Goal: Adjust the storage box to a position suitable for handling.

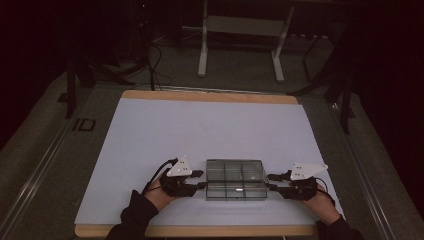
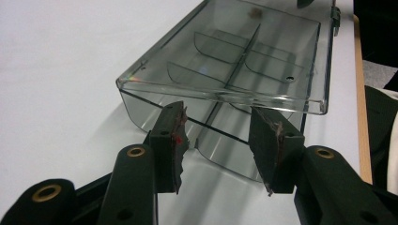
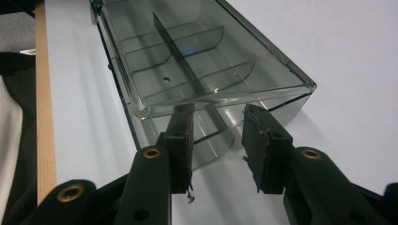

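Both grippers, left [image 1: 202,179] and right [image 1: 271,182], stand apart at the clear box's [image 1: 235,178] ends; closing unevenly would probably slide it.

High view sits above the person's edge of the table [image 1: 150,130], looking forward and down, well back. Left gripper view rides low, peering along its own jaws, very near one end of the clear box [image 2: 234,61]. Right gripper view does likewise at the opposite end. All three share that box.
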